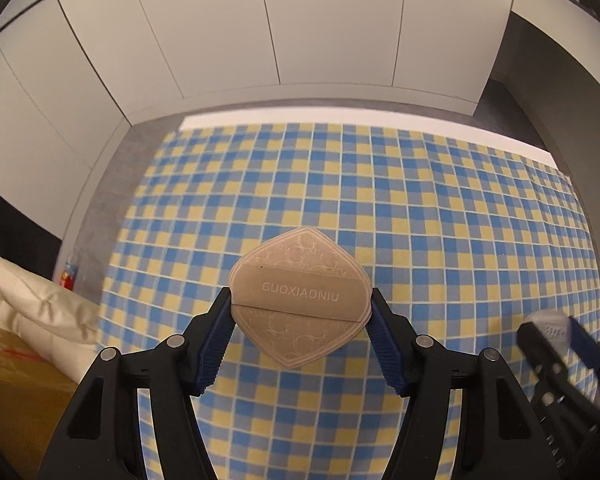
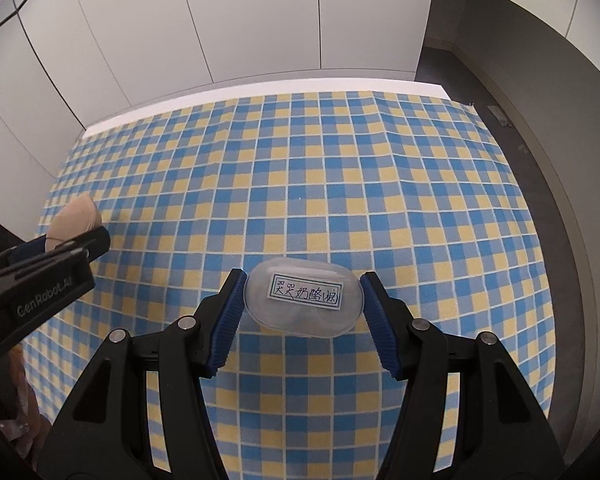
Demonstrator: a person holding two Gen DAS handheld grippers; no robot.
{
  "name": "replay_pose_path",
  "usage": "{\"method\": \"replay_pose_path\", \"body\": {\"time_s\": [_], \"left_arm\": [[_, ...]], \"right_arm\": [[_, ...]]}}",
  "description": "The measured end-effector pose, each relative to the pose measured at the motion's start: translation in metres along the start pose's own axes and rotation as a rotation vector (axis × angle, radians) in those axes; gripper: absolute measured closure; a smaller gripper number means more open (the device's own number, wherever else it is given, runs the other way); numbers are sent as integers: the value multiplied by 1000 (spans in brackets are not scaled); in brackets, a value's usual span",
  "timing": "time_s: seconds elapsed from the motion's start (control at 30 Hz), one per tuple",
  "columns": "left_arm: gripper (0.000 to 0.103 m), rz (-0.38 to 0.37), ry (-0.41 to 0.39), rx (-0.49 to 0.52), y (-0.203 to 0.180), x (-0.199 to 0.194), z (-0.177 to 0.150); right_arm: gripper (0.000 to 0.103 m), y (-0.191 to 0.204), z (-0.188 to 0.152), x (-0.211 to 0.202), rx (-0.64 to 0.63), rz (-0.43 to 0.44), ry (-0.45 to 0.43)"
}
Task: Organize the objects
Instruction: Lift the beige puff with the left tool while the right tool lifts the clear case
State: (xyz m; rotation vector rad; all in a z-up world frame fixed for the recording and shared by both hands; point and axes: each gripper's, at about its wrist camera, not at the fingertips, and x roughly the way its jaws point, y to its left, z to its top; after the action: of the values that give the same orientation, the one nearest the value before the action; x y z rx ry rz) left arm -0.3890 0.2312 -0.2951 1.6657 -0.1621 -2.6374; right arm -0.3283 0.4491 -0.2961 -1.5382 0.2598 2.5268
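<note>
Checkered cloth (image 1: 380, 200) covers my worktop. My left tool (image 1: 301, 300) pinches the tan pouch (image 1: 300, 298), my right tool (image 2: 303, 298) the clear labelled case (image 2: 304, 300); I should keep both level above the cloth.

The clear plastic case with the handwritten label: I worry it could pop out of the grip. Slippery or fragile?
The clear plastic case looks smooth and rounded, so probably slippery. The right gripper pinches only its ends; it may twist. Thin shell likely flexes.
</note>
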Motion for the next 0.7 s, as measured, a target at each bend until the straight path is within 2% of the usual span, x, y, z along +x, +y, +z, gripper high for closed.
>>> {"method": "replay_pose_path", "body": {"time_s": [0.17,0.33,0.7], "left_arm": [[39,0,-28,11,-3,-34,3],[39,-9,-59,6,1,-78,9],[38,-9,-158,25,8,-182,26]], "right_arm": [[42,-2,11,-30,0,-22,-16],[42,-5,24,-70,7,-4,-45],[42,5,56,-183,-31,-23,-155]]}}
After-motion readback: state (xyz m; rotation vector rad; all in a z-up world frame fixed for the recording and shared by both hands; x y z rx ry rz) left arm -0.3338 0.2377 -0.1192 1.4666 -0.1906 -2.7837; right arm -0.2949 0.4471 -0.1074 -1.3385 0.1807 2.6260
